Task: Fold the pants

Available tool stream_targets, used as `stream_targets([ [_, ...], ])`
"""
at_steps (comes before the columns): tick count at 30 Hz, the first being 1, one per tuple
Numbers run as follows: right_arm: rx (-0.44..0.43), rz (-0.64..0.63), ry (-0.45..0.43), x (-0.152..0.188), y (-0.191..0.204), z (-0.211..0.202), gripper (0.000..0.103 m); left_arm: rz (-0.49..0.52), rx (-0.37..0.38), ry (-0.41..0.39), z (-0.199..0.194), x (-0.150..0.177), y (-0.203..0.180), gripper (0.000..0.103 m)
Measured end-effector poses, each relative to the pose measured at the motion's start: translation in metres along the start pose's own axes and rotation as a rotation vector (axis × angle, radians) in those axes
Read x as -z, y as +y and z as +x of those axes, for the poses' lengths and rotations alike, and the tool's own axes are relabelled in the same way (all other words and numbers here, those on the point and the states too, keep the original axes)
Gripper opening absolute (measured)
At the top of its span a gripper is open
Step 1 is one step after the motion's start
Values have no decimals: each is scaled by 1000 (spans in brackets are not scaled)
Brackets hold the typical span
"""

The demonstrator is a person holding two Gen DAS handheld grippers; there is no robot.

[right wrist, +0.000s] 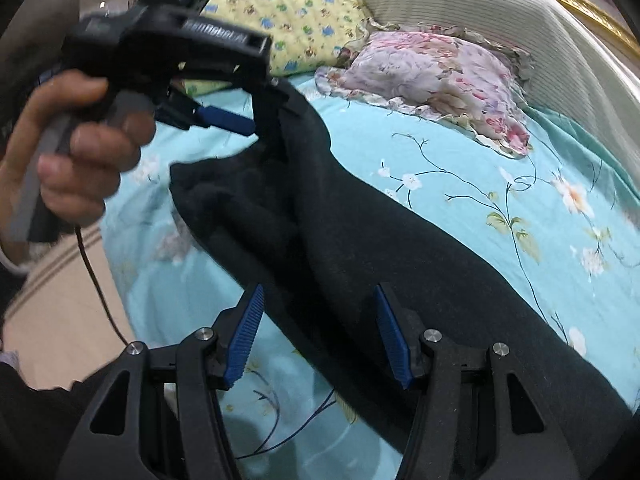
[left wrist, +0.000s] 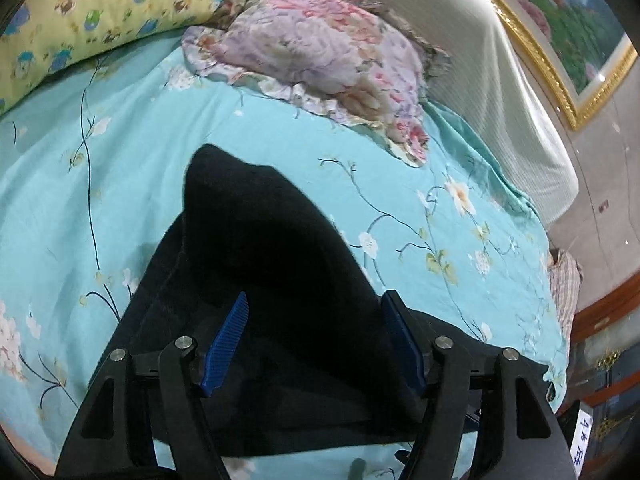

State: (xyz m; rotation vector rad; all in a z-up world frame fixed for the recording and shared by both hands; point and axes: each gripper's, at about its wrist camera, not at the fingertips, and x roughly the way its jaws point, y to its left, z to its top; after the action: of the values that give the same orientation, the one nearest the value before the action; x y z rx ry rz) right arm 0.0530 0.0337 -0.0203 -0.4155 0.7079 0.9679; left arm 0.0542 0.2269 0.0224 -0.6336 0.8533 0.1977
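Turquoise floral bedsheet (left wrist: 280, 152) covers the bed, with a yellow patterned pillow (left wrist: 100, 12), a crumpled pink floral cloth (left wrist: 320, 60) and a ribbed cream headboard (left wrist: 500, 92) beyond it. The black pants (right wrist: 400, 260) lie across the sheet, partly bunched and doubled over.

The left gripper (left wrist: 316, 320) has its jaws wide apart, with dark fabric between and under them; nothing appears pinched. The right gripper (right wrist: 318, 320) likewise stands open over the long stretch of a pant leg, holding nothing.

Judging from this, the fold is only partly made. The likely trouble is a grab of one layer alone: where the cloth is heaped, closing the jaws there could lift a single ply and drag the rest askew, leaving a crooked fold. The thin dark cord (right wrist: 296, 428) lying on the sheet near the right gripper might also snag.

The right wrist view shows what the left cannot: the person's left hand (right wrist: 76, 152) around the handle, the left gripper seen from outside with its tip at the raised end of the pants, and bare floor (right wrist: 60, 300) beside the bed. The left wrist view alone shows a gold picture frame (left wrist: 560, 76) on the wall.
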Motion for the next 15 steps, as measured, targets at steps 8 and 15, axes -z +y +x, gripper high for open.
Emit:
stream_targets([
  [8,24,-17,-11,0,-4,5,45,-11,15,42,18,6,12,13],
  [15,9,71,-22,-7,-25,-9,0,-8,51,2,-2,14,10,7],
])
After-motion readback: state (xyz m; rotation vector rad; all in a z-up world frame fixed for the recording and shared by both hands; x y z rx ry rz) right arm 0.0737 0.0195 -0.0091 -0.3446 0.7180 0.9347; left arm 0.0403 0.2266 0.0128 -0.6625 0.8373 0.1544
